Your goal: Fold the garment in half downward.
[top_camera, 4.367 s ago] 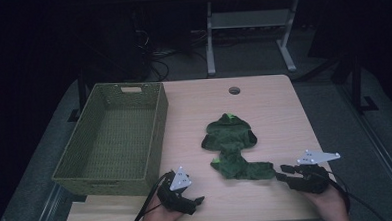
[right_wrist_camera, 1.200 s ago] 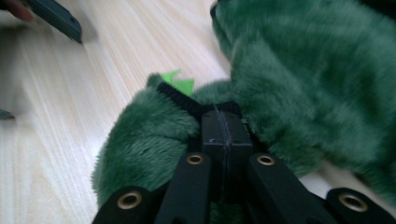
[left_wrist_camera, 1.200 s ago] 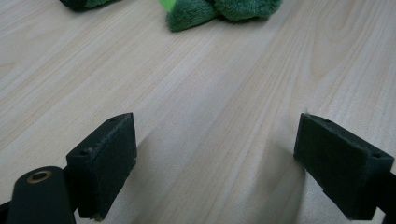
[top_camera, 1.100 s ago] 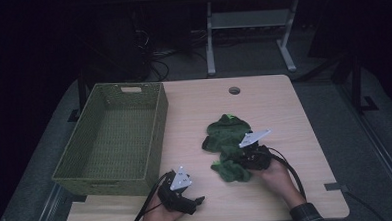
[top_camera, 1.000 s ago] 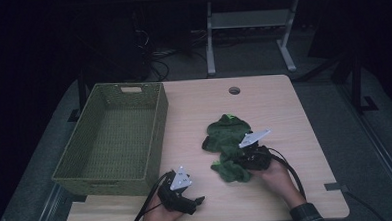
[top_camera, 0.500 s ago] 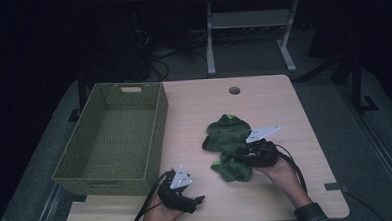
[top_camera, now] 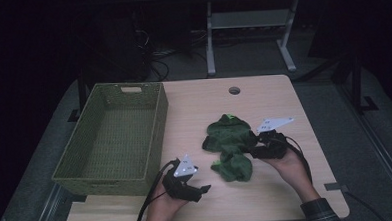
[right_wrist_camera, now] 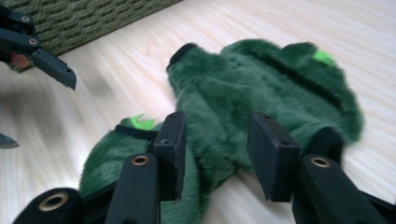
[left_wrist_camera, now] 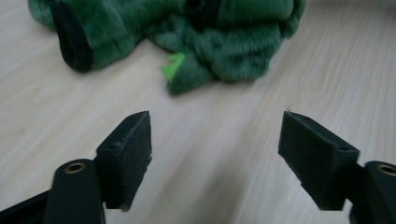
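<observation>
1. Our right gripper (right_wrist_camera: 215,156) hangs just over the green plush garment (top_camera: 230,146); its jaws have just been opening and are spread, fur showing between them, nothing pinched.
2. Our left gripper (left_wrist_camera: 217,158) has just been closing but is spread and bare, the garment ahead of it, apart.
3. The wicker basket (top_camera: 111,169) is beside our left gripper.

From above our own edge of the table (top_camera: 263,102) we look forward and down, both claws low in the frame. The camera on the left claw (left_wrist_camera: 215,149) sits close over the wood and looks ahead past its jaws to the green toy (left_wrist_camera: 196,42) just beyond them. The camera on the right claw (right_wrist_camera: 215,151) looks from close above the same toy (right_wrist_camera: 261,93), shared with the high view (top_camera: 229,145), toward the basket (right_wrist_camera: 88,18) and the left claw (right_wrist_camera: 42,56) beyond.
</observation>
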The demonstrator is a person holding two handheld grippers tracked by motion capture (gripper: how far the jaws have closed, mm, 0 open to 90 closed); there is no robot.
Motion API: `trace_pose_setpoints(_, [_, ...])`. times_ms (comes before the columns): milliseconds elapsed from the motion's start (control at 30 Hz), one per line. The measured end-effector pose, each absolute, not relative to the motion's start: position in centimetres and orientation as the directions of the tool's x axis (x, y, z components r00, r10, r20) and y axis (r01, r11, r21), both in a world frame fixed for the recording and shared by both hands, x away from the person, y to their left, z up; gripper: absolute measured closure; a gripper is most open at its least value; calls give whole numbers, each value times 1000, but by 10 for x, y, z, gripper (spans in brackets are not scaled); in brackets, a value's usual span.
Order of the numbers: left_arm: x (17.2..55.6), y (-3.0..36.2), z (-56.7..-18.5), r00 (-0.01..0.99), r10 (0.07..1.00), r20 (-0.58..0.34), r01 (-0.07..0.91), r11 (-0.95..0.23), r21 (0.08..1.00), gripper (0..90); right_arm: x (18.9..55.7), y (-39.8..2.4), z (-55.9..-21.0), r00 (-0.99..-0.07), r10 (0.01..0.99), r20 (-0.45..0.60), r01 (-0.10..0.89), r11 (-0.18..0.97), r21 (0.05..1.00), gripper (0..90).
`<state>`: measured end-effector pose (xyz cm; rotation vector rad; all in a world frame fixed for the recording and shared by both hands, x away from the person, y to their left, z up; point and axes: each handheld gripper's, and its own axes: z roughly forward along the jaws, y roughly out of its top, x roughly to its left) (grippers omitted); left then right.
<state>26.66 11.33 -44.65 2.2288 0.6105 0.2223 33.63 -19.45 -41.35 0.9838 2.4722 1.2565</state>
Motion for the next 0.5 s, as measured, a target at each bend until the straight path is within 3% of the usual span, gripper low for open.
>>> trace_pose_setpoints(500, [330, 82, -407, 855, 518, -14, 333, -529, 781, 499, 365, -210, -403, -723, 683, 103, 479, 388, 787, 534])
